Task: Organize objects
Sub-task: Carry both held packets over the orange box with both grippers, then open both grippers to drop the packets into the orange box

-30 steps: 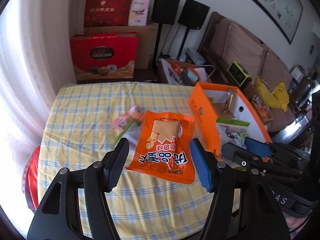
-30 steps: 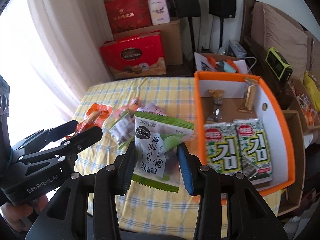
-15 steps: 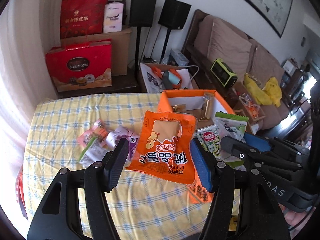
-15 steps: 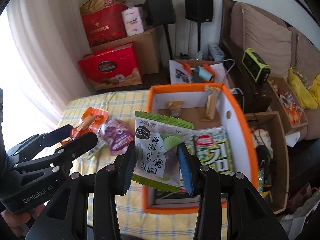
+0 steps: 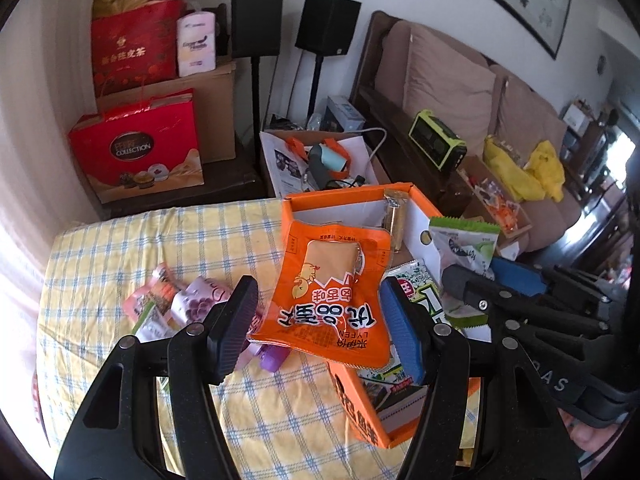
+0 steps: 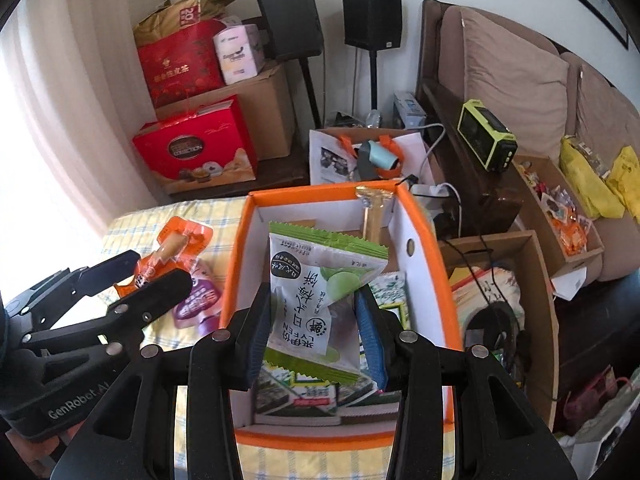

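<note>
Both packets have travelled from over the tablecloth to the orange box [image 6: 424, 240]: the right gripper [image 6: 316, 332] clamps the green snack packet [image 6: 320, 288] directly above its interior. The left gripper [image 5: 320, 320] pinches the orange snack packet [image 5: 328, 288] over the box's near wall, so release looks imminent.

we count one orange box [image 6: 430, 240] on the checked tablecloth [image 5: 120, 248], two grippers, one orange snack packet [image 5: 332, 292], one green-and-white snack packet [image 6: 320, 292], two upright bars [image 6: 374, 212] at the box's far wall, about three pouches [image 5: 192, 304] loose towards the cloth's left edge, and two black speakers [image 6: 372, 16] behind.
</note>
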`<state>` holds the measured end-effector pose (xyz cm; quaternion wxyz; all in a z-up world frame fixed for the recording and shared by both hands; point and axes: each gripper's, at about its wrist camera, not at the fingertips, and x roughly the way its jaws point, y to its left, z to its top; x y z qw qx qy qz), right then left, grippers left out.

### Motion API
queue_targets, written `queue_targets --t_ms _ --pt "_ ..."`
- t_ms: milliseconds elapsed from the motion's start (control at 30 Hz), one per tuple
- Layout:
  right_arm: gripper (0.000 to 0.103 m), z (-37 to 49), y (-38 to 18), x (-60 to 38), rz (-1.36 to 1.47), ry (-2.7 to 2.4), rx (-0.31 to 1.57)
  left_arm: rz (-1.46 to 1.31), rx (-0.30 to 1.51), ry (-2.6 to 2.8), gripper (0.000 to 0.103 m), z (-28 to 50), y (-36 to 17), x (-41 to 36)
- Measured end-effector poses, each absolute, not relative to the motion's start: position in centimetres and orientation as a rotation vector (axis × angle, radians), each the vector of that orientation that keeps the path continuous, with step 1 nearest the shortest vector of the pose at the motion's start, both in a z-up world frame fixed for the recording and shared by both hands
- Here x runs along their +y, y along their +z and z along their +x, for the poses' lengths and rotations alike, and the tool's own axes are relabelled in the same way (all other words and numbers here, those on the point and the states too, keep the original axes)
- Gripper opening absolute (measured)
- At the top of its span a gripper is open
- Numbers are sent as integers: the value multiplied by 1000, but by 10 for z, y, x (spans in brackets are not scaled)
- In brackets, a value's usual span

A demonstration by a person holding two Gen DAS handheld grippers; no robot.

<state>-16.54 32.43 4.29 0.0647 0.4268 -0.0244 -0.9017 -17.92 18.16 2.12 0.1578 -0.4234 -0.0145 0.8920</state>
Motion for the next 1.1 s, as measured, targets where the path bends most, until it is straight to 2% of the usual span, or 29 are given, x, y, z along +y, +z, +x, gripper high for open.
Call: queue_targets --t_ms 733,1100 --pt "41 -228 7 356 1371 -2732 -51 -1330 -45 2509 61 -238 -19 215" --pt "43 -255 -13 364 1408 -2680 -153 -1354 -93 2500 62 -252 -20 209"
